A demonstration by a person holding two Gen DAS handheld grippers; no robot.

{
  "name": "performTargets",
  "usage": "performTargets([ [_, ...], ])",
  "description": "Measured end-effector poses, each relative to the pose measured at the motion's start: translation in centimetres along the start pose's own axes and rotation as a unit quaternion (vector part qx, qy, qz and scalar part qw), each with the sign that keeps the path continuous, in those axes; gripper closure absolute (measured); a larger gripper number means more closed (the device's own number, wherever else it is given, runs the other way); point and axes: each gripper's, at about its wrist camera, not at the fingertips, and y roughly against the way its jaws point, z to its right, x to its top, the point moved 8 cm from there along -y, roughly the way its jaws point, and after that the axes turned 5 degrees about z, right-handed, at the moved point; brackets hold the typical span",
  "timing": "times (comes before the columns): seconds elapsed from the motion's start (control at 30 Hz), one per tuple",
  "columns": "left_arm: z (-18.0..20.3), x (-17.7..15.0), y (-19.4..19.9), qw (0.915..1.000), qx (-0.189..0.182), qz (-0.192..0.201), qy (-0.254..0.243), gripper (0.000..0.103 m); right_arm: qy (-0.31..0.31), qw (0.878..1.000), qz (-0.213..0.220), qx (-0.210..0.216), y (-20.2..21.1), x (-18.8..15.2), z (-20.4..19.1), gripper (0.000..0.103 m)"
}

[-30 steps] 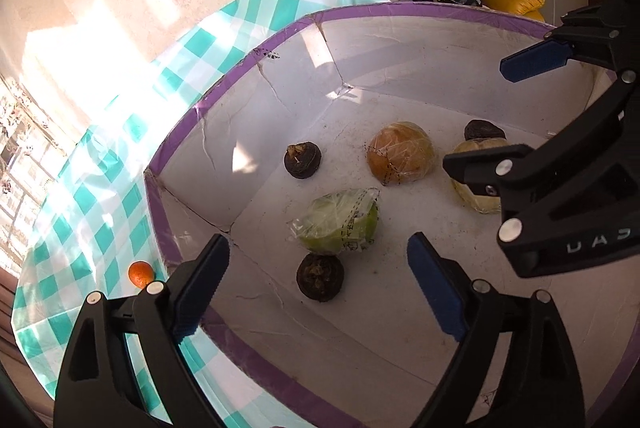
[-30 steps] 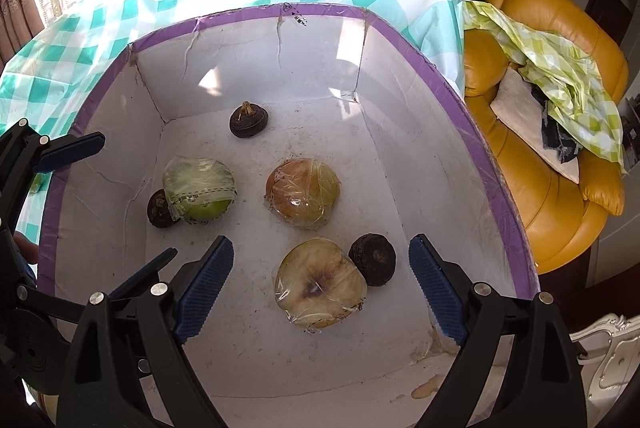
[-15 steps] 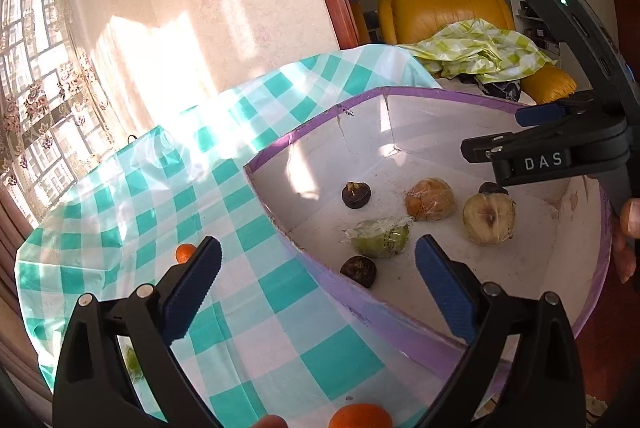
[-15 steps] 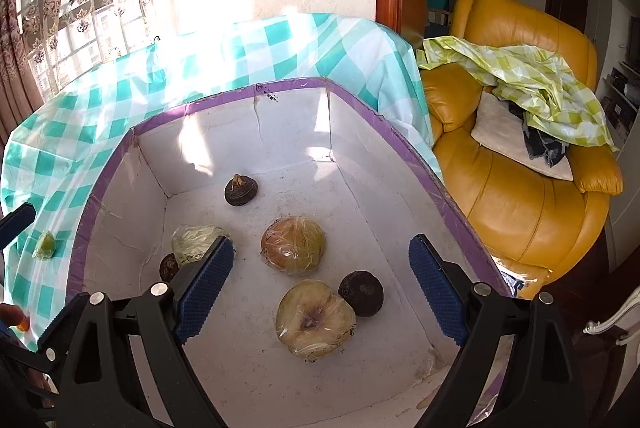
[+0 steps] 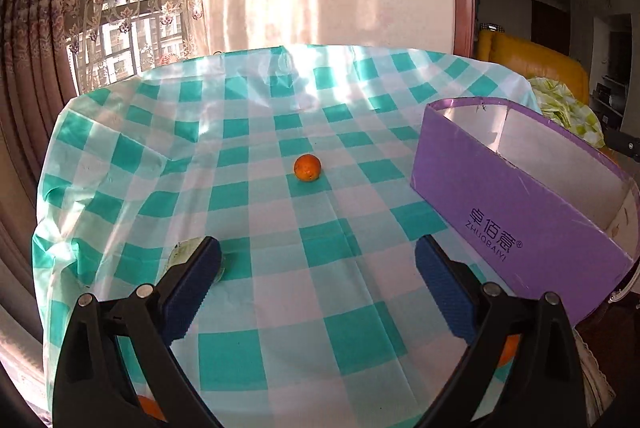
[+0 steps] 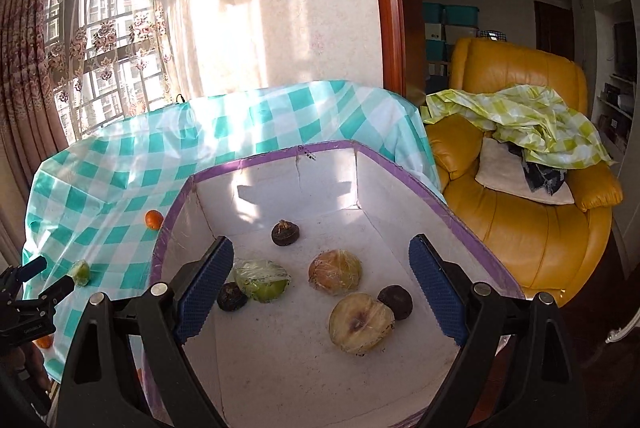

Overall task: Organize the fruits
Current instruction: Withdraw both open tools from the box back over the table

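Note:
A purple box (image 5: 520,204) with a white inside stands on the right of the checked table; in the right wrist view (image 6: 400,170) it holds several fruits: a wrapped green one (image 6: 262,280), a wrapped orange-brown one (image 6: 335,271), a pale cut half (image 6: 360,322) and three dark round ones (image 6: 285,233). A small orange (image 5: 307,167) lies on the cloth left of the box, also in the right wrist view (image 6: 153,219). A green fruit (image 5: 182,252) lies by my left gripper's left finger. My left gripper (image 5: 318,292) is open and empty over the cloth. My right gripper (image 6: 322,294) is open and empty above the box.
The teal checked tablecloth (image 5: 248,132) drapes over the table edges. A yellow armchair (image 6: 520,188) with a green checked cloth stands right of the table. Another orange (image 5: 150,408) shows under my left gripper, and one (image 5: 506,348) behind its right finger. A window with a curtain is at the left.
My left gripper has pulled out of the box and swung left, low over the tablecloth, facing the small orange. My right gripper has risen and drawn back above the box.

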Motion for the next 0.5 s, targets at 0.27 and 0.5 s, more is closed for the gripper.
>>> performTargets([
  [0.27,-5.1,-2.9,3.5,0.9996,0.014,0.001,0.024,0.006,0.031,0.997,0.045,0.048,4.4,-1.3,-5.3,0.016],
  [0.5,-8.1,-6.4,6.3,0.9987,0.019,-0.014,0.046,0.013,0.065,0.993,0.044,0.091,5.7,-2.9,-10.2,0.016],
])
